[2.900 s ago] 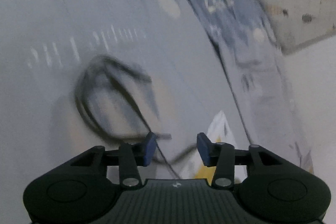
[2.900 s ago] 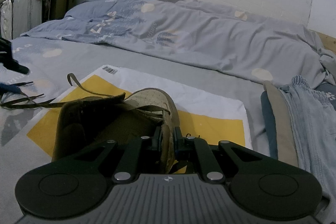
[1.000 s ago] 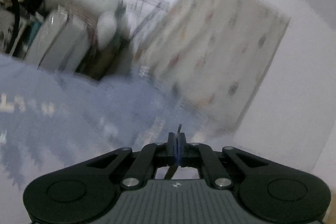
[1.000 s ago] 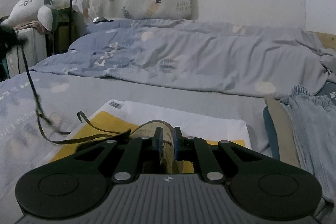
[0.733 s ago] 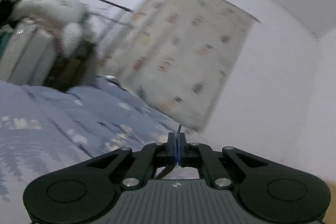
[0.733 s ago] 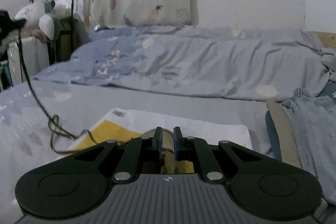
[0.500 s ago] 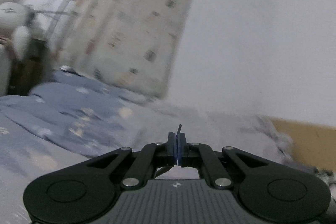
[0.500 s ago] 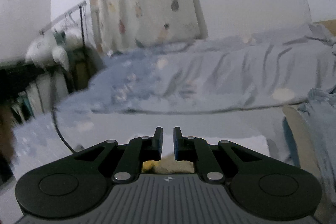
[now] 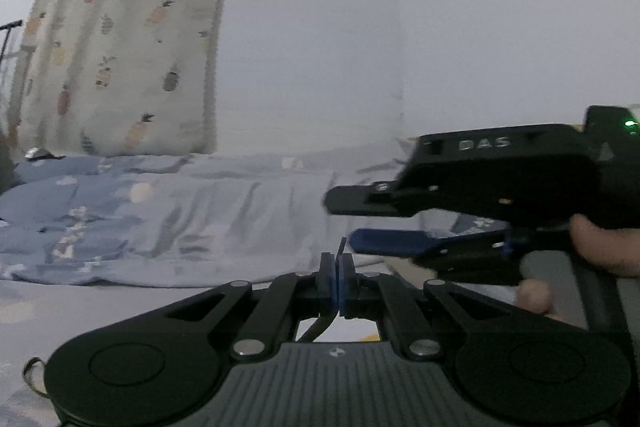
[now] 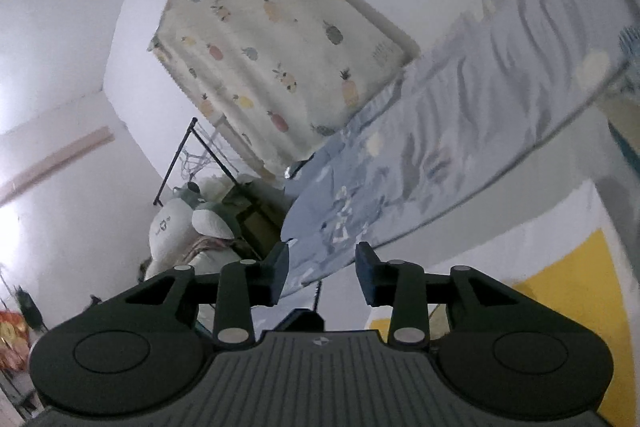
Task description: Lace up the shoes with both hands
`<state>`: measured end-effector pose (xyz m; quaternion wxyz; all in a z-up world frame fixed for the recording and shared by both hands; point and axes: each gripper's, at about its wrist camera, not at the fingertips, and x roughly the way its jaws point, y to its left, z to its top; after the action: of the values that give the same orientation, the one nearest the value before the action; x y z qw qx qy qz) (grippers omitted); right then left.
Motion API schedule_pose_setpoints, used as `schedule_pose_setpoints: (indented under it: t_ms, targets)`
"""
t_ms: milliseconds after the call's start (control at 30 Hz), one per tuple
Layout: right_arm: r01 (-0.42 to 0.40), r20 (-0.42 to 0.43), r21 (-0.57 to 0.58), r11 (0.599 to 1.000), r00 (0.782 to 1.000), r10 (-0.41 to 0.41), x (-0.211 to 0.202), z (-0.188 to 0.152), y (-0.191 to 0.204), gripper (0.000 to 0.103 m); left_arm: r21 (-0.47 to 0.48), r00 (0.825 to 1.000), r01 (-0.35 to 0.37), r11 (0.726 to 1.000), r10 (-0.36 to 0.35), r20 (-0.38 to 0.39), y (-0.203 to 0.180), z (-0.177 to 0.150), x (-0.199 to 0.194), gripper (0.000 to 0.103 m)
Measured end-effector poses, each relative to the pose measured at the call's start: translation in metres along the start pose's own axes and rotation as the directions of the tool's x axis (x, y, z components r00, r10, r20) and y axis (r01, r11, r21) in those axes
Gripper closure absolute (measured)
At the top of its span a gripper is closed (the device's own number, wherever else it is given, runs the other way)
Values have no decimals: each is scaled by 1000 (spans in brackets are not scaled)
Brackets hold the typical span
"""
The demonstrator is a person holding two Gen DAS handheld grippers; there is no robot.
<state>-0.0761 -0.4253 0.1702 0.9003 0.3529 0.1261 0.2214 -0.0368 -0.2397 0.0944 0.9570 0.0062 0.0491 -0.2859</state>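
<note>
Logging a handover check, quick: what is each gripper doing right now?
Left gripper: shut on the dark shoelace.
Right gripper: jaws opening, nothing between them.

The left tool (image 9: 337, 281) is pinching a dark shoelace (image 9: 341, 247), whose tip is poking up just above the closed pads. At three o'clock, the right tool (image 9: 362, 221) is reaching in sideways, its jaws opening, held by a hand (image 9: 600, 247). Behind, a blue duvet (image 9: 180, 219) is lying across the bed, with a pineapple curtain (image 9: 132, 39) hanging at ten o'clock.
</note>
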Motion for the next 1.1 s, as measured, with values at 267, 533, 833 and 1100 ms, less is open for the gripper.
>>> schedule_pose_setpoints:
  t_ms: [267, 533, 833, 1100]
  targets:
    - [8, -38, 0, 1000, 999, -8, 9, -2, -4, 80, -13, 1000, 8, 1000, -8, -6, 6, -2, 4, 103]
    - [10, -54, -42, 999, 998, -13, 15, -13, 2, 100, -12, 999, -12, 1000, 11, -34, -2, -4, -2, 102]
    - [14, -56, -104, 995, 998, -20, 13, -22, 10, 101, -4, 997, -23, 1000, 23, -68, -4, -5, -1, 98]
    - [21, -65, -125, 992, 997, -29, 13, -27, 13, 101, -3, 996, -24, 1000, 24, -83, -3, -6, 0, 100]
